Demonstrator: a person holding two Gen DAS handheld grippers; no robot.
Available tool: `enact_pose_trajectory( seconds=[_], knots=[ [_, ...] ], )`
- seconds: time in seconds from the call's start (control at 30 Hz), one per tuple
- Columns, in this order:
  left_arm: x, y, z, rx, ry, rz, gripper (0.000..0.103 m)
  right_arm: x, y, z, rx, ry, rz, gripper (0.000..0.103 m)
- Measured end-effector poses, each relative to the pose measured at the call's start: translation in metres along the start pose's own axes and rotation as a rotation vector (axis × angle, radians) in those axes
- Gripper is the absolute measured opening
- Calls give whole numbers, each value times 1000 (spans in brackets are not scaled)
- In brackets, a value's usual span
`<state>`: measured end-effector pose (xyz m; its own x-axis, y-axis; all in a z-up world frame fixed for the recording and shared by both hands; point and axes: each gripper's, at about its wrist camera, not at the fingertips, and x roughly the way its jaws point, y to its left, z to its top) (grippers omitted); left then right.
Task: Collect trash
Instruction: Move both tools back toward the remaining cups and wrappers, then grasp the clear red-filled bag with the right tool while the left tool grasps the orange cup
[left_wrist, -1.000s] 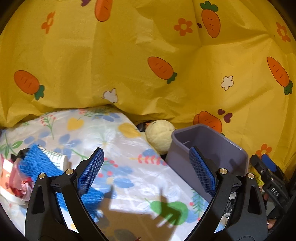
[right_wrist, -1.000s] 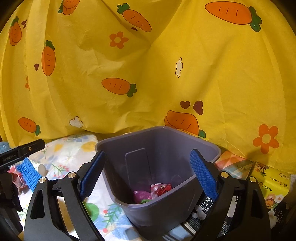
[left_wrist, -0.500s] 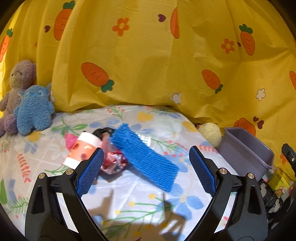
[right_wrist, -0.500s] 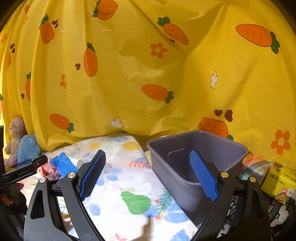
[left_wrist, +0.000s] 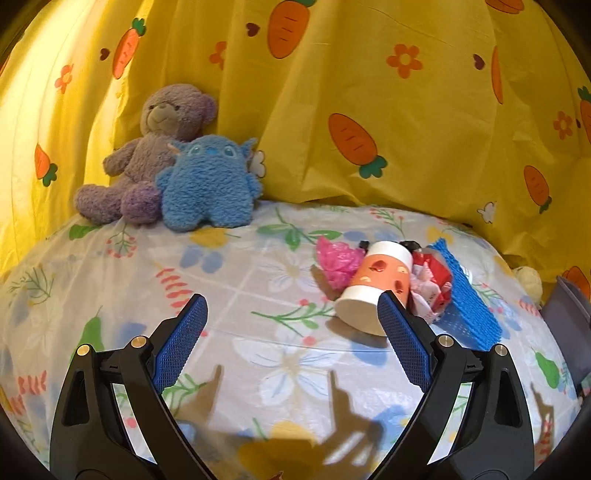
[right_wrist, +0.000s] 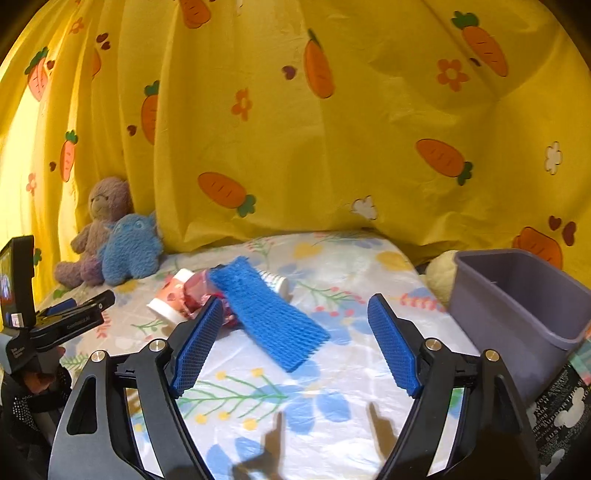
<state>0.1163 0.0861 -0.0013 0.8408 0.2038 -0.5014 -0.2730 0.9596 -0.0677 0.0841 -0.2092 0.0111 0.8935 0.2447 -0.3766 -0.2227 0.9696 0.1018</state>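
Observation:
A pile of trash lies on the flower-print sheet (left_wrist: 258, 332): a tipped orange paper cup (left_wrist: 376, 284), a pink plastic bag (left_wrist: 336, 258), a red and white wrapper (left_wrist: 432, 280) and a blue foam net (left_wrist: 465, 295). My left gripper (left_wrist: 291, 306) is open and empty, with the cup just past its right fingertip. My right gripper (right_wrist: 295, 306) has its jaws closing. The blue foam net (right_wrist: 269, 310) lies on the sheet ahead, between the fingers, and the pads do not touch it. The grey bin (right_wrist: 517, 295) stands to the right.
A purple teddy (left_wrist: 147, 147) and a blue plush (left_wrist: 210, 181) sit against the yellow carrot curtain (left_wrist: 369, 92) at the back left. A cream plush ball (right_wrist: 439, 273) lies beside the bin. A white ribbed cup (right_wrist: 275, 282) lies behind the net. A black package (right_wrist: 561, 413) lies at the lower right.
Both views have swung left, away from the grey bin and onto the trash pile. The plush toys have come into sight. The right jaws stand narrower than before.

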Motion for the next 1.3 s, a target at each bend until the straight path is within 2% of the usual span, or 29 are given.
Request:
enact_pose_trajectory(
  seconds=[0.2, 0.3, 0.37, 0.5, 0.7, 0.9, 1.17, 1.3],
  knots=[
    [-6, 24, 0, -31, -21, 50, 92, 49, 53, -2, -71, 107, 117, 63],
    [-7, 30, -1, -44, -25, 50, 92, 72, 75, -4, -106, 149, 147, 51],
    [-7, 32, -2, -45, -24, 54, 92, 84, 84, -4, -114, 169, 154, 47],
    [-5, 35, -3, -41, -19, 62, 92, 105, 91, -3, -115, 200, 162, 33],
    [-3, 33, -8, -37, -11, 43, 92, 119, 100, -5, -120, 232, 197, 24],
    [-2, 23, -13, -22, 1, -10, 92, 127, 102, -11, -147, 257, 203, 1],
    [2, 14, -19, -19, 25, -86, 92, 80, 92, -16, -161, 192, 294, 1],
    [7, 7, -21, -31, 50, -128, 92, 67, 91, -14, -198, 167, 270, 1]
  ],
)
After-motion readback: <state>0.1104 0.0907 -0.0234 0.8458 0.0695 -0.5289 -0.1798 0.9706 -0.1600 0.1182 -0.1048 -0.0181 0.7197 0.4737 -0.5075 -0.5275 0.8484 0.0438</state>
